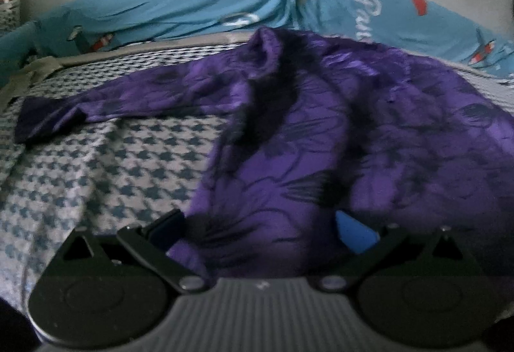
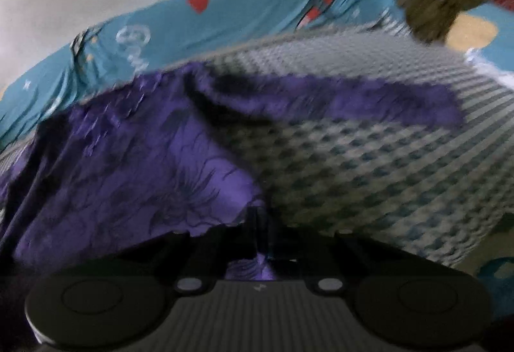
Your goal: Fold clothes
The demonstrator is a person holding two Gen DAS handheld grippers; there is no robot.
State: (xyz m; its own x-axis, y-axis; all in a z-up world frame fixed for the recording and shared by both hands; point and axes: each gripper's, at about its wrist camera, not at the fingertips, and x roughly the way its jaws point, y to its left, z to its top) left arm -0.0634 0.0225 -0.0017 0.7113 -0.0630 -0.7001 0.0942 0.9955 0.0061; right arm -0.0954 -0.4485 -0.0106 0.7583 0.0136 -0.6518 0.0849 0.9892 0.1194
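Note:
A purple long-sleeved garment with a dark print (image 1: 321,133) lies spread on the checked bed cover (image 1: 112,165), one sleeve (image 1: 80,114) stretched out to the left. My left gripper (image 1: 260,226) is open at the garment's near hem, and the cloth lies between its wide-apart blue pads (image 1: 353,230) without being pinched. In the right wrist view the same garment (image 2: 128,175) fills the left half, its other sleeve (image 2: 353,94) reaching right across the cover (image 2: 385,159). My right gripper (image 2: 260,220) is shut on the garment's near edge, with a fold of purple cloth showing behind the closed fingers.
A blue patterned sheet (image 1: 192,8) runs along the far side of the bed against a pale wall. A grey-green strip of cloth (image 1: 32,72) lies at the far left. An olive-brown bundle (image 2: 430,4) sits at the bed's far right corner.

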